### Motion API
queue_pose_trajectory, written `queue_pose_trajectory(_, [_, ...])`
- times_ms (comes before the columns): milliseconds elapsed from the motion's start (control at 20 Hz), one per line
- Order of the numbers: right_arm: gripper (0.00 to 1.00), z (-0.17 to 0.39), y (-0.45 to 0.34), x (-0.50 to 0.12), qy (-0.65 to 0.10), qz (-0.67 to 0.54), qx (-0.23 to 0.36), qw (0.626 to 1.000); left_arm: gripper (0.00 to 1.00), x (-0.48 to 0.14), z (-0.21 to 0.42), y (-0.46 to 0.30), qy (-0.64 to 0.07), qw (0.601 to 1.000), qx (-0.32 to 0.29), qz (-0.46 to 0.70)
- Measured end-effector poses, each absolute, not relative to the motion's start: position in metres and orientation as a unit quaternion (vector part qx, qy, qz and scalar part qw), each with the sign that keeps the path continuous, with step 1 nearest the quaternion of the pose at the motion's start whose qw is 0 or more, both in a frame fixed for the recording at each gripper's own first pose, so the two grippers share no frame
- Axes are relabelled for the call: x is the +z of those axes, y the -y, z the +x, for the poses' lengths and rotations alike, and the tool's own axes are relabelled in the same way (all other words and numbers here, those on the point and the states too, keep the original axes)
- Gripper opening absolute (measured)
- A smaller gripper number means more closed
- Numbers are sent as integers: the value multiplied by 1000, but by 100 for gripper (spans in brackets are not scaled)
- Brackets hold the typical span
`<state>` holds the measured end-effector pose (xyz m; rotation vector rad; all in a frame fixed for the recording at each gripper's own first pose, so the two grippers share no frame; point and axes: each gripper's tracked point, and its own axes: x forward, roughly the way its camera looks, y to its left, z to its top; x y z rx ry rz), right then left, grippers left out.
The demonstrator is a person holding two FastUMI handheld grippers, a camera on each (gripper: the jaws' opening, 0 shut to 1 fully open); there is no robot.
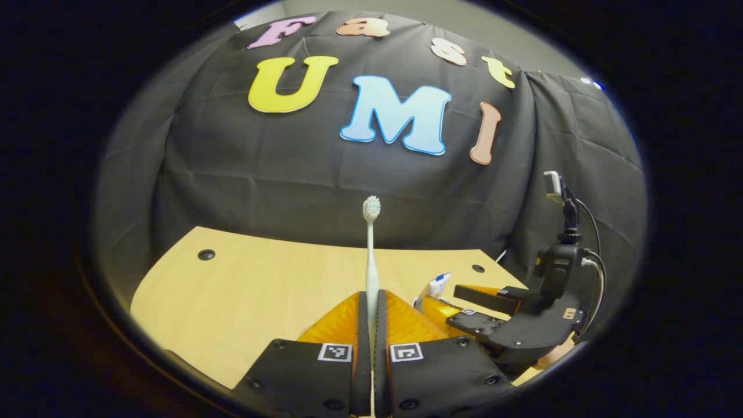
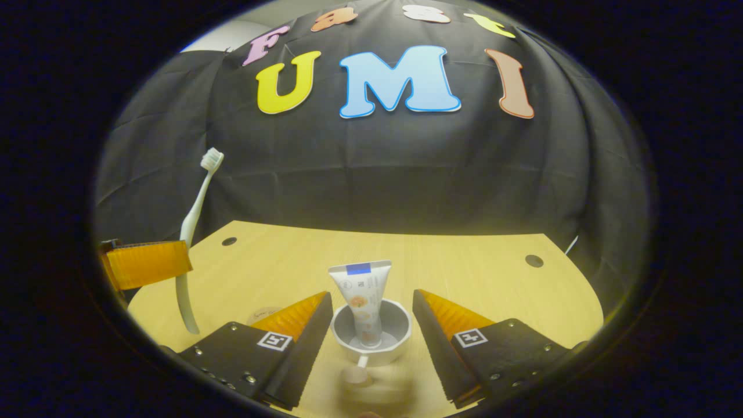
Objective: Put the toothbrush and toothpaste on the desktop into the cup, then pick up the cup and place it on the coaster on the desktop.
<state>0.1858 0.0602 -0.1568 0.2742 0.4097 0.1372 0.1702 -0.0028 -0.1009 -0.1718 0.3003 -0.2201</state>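
Left gripper (image 1: 371, 313) clenched on the toothbrush (image 1: 371, 249), bristles up, above the desk (image 1: 244, 290). Right gripper (image 2: 371, 331) spread wide around the cup (image 2: 390, 342); toothpaste (image 2: 363, 296) stands inside it.

You see a pale wood-grain surface (image 2: 464, 273). On it, a white cup (image 2: 395, 342) holds a white toothpaste (image 2: 361, 290) with a blue band; the toothbrush (image 1: 371, 244) looks white, perhaps faintly mint.
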Motion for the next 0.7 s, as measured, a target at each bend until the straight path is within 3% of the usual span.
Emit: queue_pose_trajectory(700, [86, 127, 44, -114, -160, 182, 7, 970, 10, -62, 220, 67, -32, 972, -158, -172])
